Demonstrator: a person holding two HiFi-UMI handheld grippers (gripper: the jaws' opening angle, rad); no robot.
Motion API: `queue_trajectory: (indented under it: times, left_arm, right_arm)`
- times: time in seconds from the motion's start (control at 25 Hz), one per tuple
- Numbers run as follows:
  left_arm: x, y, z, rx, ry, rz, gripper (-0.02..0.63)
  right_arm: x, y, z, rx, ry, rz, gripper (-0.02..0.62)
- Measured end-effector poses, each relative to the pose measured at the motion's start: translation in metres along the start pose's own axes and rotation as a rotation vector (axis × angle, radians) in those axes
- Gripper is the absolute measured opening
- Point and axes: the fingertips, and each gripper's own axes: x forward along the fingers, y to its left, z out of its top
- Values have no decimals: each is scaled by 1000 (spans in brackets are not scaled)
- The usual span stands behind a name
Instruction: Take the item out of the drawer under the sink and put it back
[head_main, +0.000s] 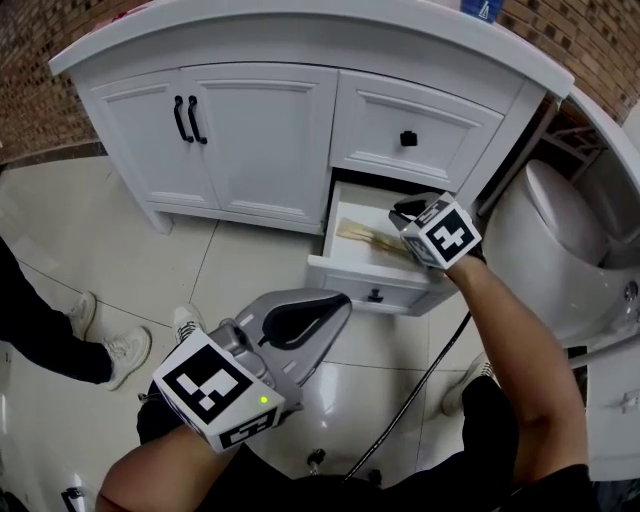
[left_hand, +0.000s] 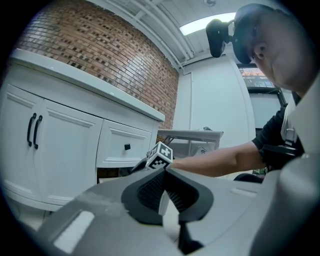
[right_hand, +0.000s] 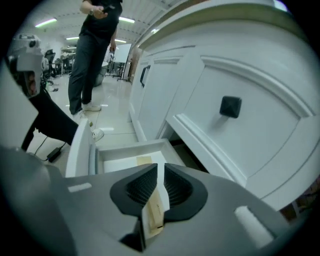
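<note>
The lower drawer of the white sink cabinet stands pulled out. A flat tan wooden stick lies slanted in it, its far end on the drawer floor. My right gripper reaches down into the drawer. In the right gripper view the stick runs back between the two pads, and the gripper is shut on it. My left gripper hovers over the floor in front of the drawer. It is shut and holds nothing, pointing about level toward the cabinet.
Above the open drawer is a shut drawer with a black knob, with two cabinet doors to its left. A white toilet stands close on the right. A bystander's shoes rest on the tiles at left. A black cable hangs below my right arm.
</note>
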Motion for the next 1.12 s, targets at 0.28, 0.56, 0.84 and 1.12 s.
queue_trajectory:
  times: [0.28,0.56,0.84,1.12]
  left_arm:
    - [-4,-14,3,0,-23,-18,5]
    - [-11,-38,11,28,-50,-56,5]
    - [-22,-48,1,36,-28,-56,5]
    - [-29,-51,3,82,-35,-39,5]
  right_arm:
    - [-109,37,40,191,-350,26,8]
    - [-194,85,41,327,-475,97,8]
    - [-259,130,21,430,-563,85,8]
    - [-272,170,-3,389,-529,61,8]
